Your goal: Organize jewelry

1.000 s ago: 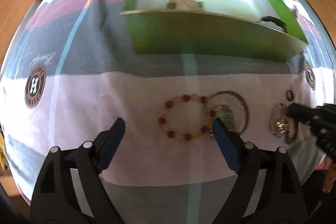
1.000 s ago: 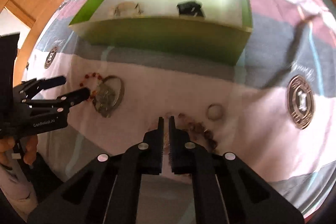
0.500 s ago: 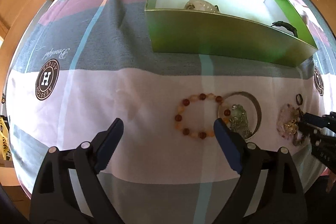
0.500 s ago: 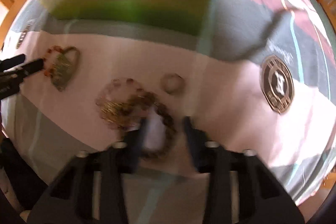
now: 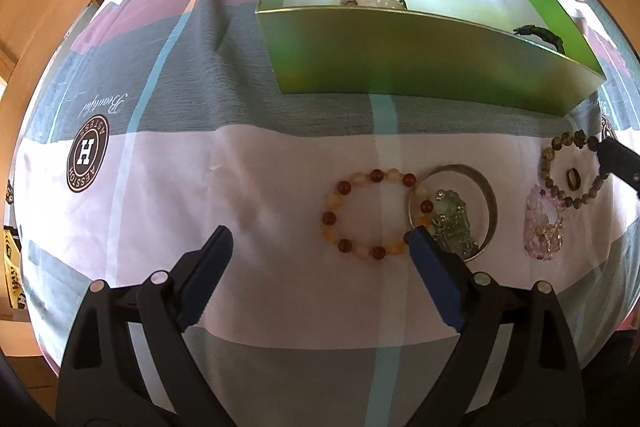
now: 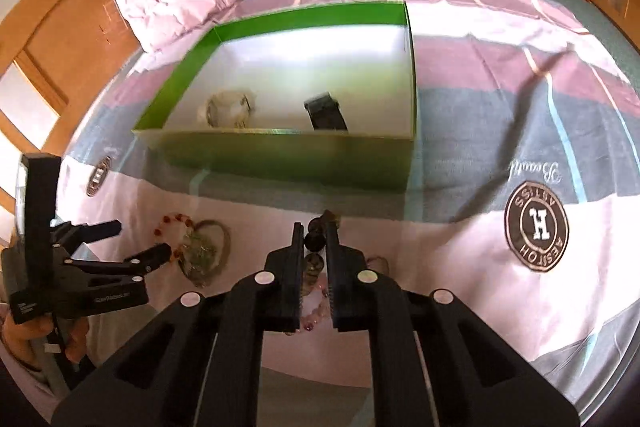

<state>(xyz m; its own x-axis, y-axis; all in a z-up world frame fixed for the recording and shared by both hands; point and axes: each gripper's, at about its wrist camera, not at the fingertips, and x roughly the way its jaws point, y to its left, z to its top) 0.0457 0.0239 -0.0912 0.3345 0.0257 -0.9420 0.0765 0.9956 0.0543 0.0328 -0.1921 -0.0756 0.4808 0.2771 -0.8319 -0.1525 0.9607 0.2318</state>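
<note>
Bedspread [image 5: 248,195] bears jewelry; right tongs [image 6: 313,241] clench brown bracelet [image 5: 573,171], left tongs [image 5: 320,239] released.

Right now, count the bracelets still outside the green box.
3: an orange bracelet near the left gripper, a pink bracelet to its right, and a brown bracelet held by the right gripper. Others may be hidden.

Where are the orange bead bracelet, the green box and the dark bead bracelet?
Orange bead bracelet [image 5: 376,175]: left wrist view, a dark red bead on its far side.
Green box [image 5: 400,55]: left wrist view, its near outer wall.
Dark bead bracelet [image 5: 554,189]: left wrist view, beads on its left side.
</note>
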